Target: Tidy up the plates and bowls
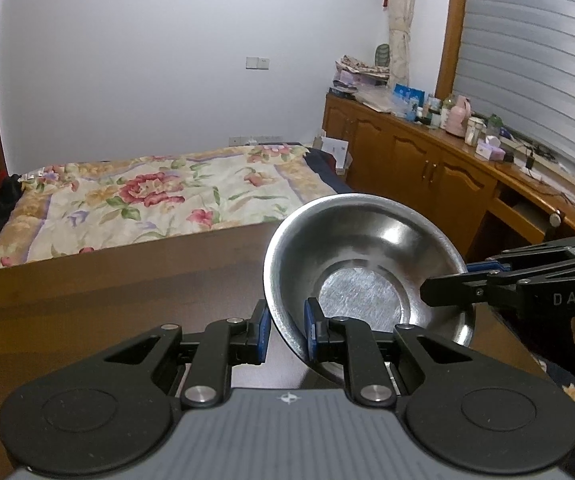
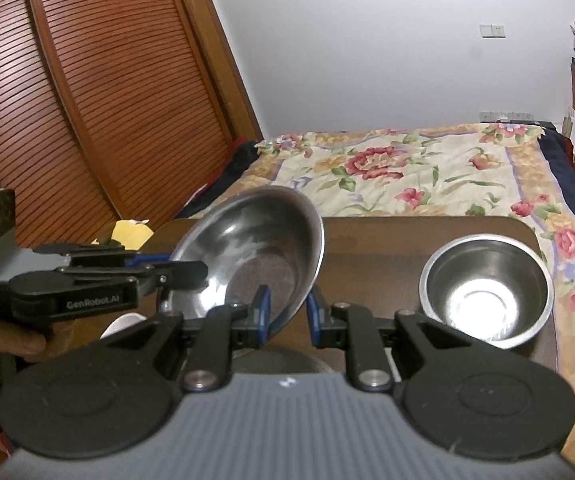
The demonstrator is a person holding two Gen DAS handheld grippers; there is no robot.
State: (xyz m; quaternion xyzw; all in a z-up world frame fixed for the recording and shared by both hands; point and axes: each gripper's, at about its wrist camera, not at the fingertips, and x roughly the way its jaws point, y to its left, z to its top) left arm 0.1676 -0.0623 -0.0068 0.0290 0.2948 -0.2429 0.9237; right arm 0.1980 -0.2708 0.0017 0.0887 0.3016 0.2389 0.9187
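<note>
A shallow steel bowl (image 1: 361,248) is held tilted above the brown table (image 1: 127,288) by both grippers. My left gripper (image 1: 287,328) is shut on the bowl's near left rim, one blue pad inside and one outside. In the same view my right gripper (image 1: 457,280) comes in from the right and clamps the opposite rim. The right wrist view shows that bowl (image 2: 255,232) leaning left, with my right gripper (image 2: 287,316) shut on its near rim and my left gripper (image 2: 179,266) on the far left rim. A deeper steel bowl (image 2: 487,280) stands upright on the table (image 2: 387,248) at the right.
Beyond the table lies a bed with a floral quilt (image 1: 147,196). A wooden cabinet (image 1: 427,160) crowded with bottles runs along the right wall. Slatted wooden doors (image 2: 87,80) stand at the left. A yellow object (image 2: 131,232) lies past the table's left edge.
</note>
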